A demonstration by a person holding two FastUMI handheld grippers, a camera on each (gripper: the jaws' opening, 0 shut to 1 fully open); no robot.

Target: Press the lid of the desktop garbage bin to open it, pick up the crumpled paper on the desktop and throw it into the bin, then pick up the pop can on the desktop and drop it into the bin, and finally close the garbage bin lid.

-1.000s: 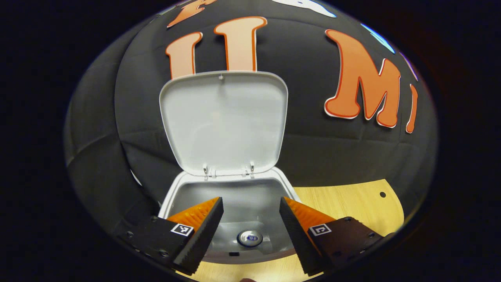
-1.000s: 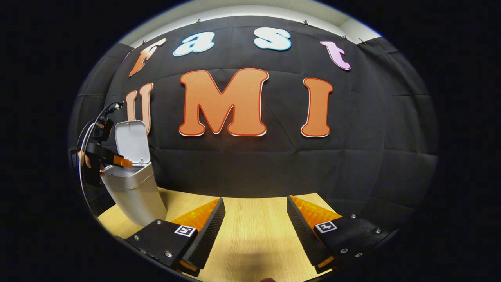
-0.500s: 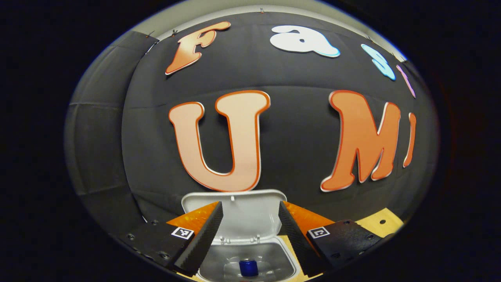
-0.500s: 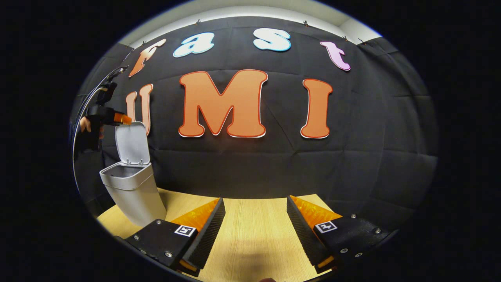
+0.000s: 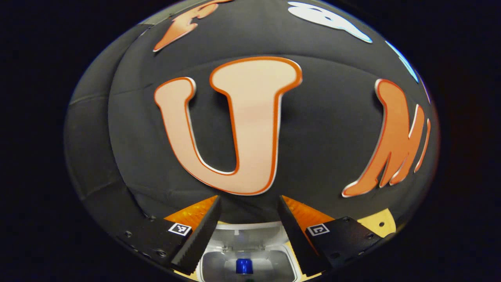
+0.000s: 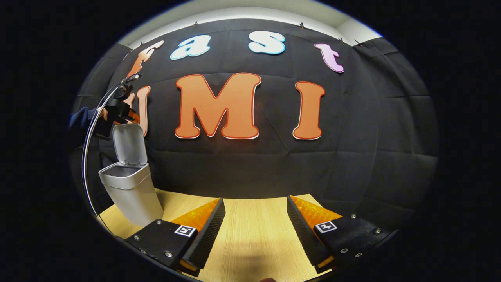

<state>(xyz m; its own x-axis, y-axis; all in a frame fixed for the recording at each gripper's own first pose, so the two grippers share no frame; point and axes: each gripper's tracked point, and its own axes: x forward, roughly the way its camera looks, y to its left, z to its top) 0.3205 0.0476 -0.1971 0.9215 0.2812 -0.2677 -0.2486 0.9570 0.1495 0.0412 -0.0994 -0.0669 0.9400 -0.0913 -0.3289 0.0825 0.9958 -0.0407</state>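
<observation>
Left hand-held gripper [image 5: 249, 219]: fingers apart, empty, above raised lid [image 6: 129, 144].
Push the light, hinged lid at its top edge; the pop can [image 5: 243, 266] lies inside the garbage bin [image 6: 131, 192].

My right gripper [image 6: 254, 219] has black screwed mounts with square coded markers; the left gripper [image 6: 117, 113] trails a cable, blue sleeve [image 6: 80, 117] behind.

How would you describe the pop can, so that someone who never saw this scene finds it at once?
Start at the wooden table and go to the grey garbage bin at its left end, whose lid stands open. Look down into the bin from above, as the left gripper view does: the pop can lies inside. It is the one blue thing against the pale grey walls.
</observation>
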